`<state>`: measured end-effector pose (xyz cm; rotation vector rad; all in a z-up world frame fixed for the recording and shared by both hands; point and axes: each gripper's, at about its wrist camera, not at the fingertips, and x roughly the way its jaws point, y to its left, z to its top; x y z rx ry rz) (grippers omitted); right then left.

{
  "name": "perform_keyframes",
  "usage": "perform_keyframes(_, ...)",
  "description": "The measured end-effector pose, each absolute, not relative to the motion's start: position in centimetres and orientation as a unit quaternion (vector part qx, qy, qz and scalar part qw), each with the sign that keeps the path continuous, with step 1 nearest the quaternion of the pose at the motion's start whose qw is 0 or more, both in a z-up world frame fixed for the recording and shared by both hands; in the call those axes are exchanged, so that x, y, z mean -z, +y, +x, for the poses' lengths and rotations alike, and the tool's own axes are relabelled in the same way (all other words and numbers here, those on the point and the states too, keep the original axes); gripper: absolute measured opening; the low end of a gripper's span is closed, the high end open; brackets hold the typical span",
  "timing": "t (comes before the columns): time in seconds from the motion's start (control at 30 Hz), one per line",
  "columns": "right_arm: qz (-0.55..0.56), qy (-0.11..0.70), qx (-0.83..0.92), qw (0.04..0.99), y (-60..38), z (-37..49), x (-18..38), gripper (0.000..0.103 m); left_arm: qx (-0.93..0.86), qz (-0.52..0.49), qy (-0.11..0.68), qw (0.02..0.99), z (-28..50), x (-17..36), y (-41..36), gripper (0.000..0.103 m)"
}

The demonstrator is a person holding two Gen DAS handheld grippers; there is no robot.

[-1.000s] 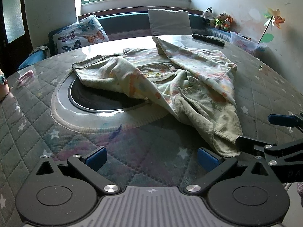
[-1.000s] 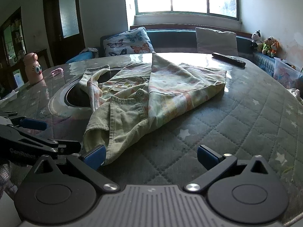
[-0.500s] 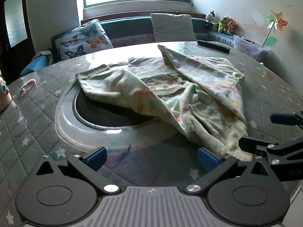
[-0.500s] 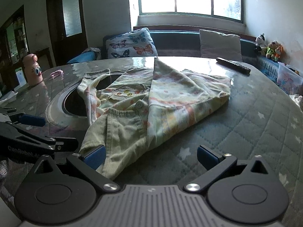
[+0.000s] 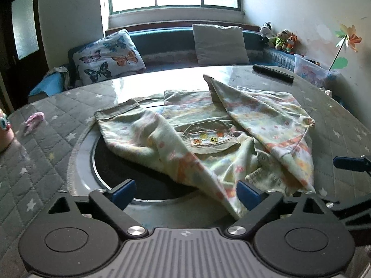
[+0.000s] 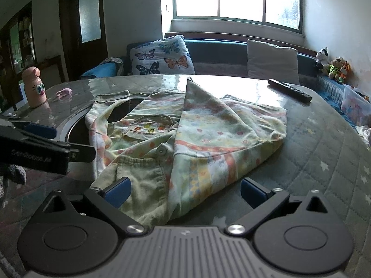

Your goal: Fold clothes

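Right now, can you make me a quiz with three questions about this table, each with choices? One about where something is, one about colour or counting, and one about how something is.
1. Where is the remote control?
A. on the table's far right side
B. on the sofa
C. under the shirt

2. What colour are the pads on the right tool?
A. red
B. blue
C. white

3. How is the left tool?
A. shut on the shirt
B. shut on nothing
C. open

Answers:
1. A: the remote lies on the table, beyond the shirt, apart from it.
2. B: both pads are blue.
3. C: its fingers stand wide apart, with the shirt's near edge between them, not gripped.
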<state>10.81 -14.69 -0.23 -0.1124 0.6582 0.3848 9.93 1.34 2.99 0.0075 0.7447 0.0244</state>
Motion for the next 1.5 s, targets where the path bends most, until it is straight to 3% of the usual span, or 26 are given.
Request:
perform_keyframes(0.17,-0.056,0.324,-0.187,0.926,-14.5,12.1,0.3,0.095,-0.007,-0.008,0.385,0.923,12.4,-2.4,1.3,0.072)
perform_keyframes(0.33,-0.052,0.326,-0.183,0.926,-14.6,13.5,-0.1,0.091,0.000,-0.028,0.406,0.913,13.7,-1.5,2.1,0.022)
perform_keyframes(0.5,-0.054,0.324,-0.179,0.927,-14.8,14.4,-0.3,0.085,0.005,-0.040,0.399,0.916,12.7,-1.2,3.2,0.007)
perform_keyframes(0.9,-0.054,0.328,-0.203,0.921,-13.6,17.2,-0.9,0.072,0.020,-0.058,0.405,0.912,5.3,-1.5,5.0,0.005)
perform_keyframes(1.23,-0.100,0.324,-0.250,0.907,-7.7,20.2,-1.0,0.072,0.048,-0.073,0.419,0.904,0.3,-1.7,6.5,0.006)
perform_keyframes(1.4,-0.124,0.320,-0.264,0.901,-4.6,22.1,-0.9,0.072,0.051,-0.076,0.414,0.906,0.5,-2.0,7.3,0.012)
perform_keyframes(1.47,-0.137,0.317,-0.263,0.901,-3.1,22.6,-0.6,0.072,0.051,-0.072,0.412,0.907,0.4,-2.0,7.5,0.025)
perform_keyframes(1.5,-0.144,0.315,-0.260,0.901,-2.6,22.9,-0.4,0.072,0.049,-0.070,0.408,0.909,0.3,-2.2,7.6,0.037)
